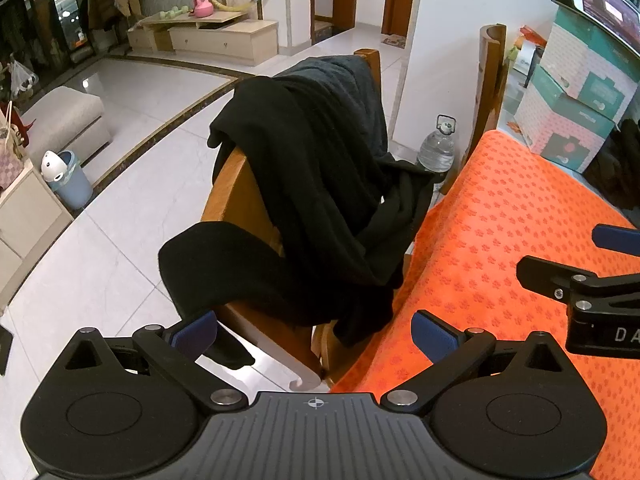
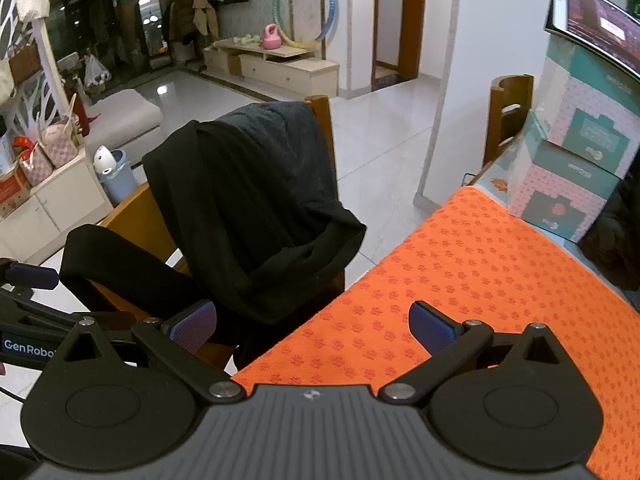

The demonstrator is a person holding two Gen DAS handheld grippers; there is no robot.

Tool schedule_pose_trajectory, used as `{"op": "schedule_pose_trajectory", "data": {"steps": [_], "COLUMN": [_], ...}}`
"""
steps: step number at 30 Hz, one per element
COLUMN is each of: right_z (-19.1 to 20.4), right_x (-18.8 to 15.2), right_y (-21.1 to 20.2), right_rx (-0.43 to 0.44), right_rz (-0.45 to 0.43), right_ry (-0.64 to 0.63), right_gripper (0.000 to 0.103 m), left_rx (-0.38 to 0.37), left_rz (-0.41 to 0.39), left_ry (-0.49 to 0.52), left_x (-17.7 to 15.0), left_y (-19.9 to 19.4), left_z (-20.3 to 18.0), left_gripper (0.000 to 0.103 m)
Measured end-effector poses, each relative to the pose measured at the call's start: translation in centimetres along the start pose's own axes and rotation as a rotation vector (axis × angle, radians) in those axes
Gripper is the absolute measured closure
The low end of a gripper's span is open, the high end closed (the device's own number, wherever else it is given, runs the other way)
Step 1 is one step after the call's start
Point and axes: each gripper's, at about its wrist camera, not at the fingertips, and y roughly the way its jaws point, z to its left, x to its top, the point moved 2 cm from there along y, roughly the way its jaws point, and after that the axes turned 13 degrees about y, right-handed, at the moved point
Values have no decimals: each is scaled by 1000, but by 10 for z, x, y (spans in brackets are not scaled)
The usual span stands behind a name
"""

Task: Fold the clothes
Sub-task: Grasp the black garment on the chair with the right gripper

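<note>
Fetching step, nothing yet grasped: both left gripper (image 1: 314, 334) and right gripper (image 2: 313, 327) spread wide and empty, black knit garments (image 1: 320, 168) draped over wooden chair (image 1: 240, 204) beside orange-clothed counter (image 1: 500, 216), next probably reaching leftward past counter's edge.

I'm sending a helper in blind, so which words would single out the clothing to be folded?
Find the table under the orange flower-print cloth; a wooden chair stands at its left edge. The black garment drapes over that chair's back and hangs onto its seat. It is the only dark, soft thing there, against bare wood and bright orange.
</note>
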Motion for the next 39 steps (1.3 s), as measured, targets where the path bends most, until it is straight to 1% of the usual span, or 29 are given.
{"op": "schedule_pose_trajectory", "data": {"steps": [6, 10, 13, 16, 19, 24, 26, 30, 31, 32, 33, 34, 35, 36, 37, 39], "right_z": [21, 36, 44, 42, 30, 1, -10, -18, -20, -21, -23, -25, -27, -29, -31, -33], "right_x": [12, 20, 28, 39, 45, 55, 58, 68, 70, 72, 73, 75, 77, 78, 80, 84], "right_y": [32, 68, 99, 134, 166, 225, 245, 271, 277, 282, 286, 285, 282, 278, 275, 253], "right_rx": [20, 33, 30, 1, -19, -71, -80, -74, -69, -64, -66, -58, -45, -33, -20, -5], "right_rz": [23, 37, 42, 52, 79, 137, 156, 172, 180, 195, 213, 222, 227, 232, 237, 214], "right_ry": [-104, -173, -194, -184, -149, -93, -58, -41, -38, -32, -22, -9, 5, 18, 32, 29], "right_gripper": [0, 0, 0, 0, 0, 0, 1, 5, 12, 28, 39, 63, 83, 88, 90, 92], "left_rx": [15, 36, 57, 80, 89, 109, 116, 122, 123, 124, 125, 124, 124, 124, 125, 123], "left_rz": [19, 38, 55, 71, 86, 105, 110, 119, 121, 124, 126, 126, 124, 120, 115, 105], "left_ry": [-54, -73, -73, -77, -98, -138, -151, -165, -167, -170, -172, -172, -171, -170, -170, -167], "left_x": [-13, -28, -39, -51, -59, -69, -71, -73, -73, -73, -73, -72, -71, -70, -69, -64], "left_y": [2, 2, 2, -1, -2, -3, -3, -3, -3, -2, -2, -2, -2, -2, -2, -3], "left_z": [19, 36, 47, 59, 69, 84, 88, 90, 90, 90, 91, 90, 90, 89, 89, 88], "left_gripper": [0, 0, 0, 0, 0, 0, 0, 0, 0, 0, 0, 0, 0, 0, 0, 0]}}
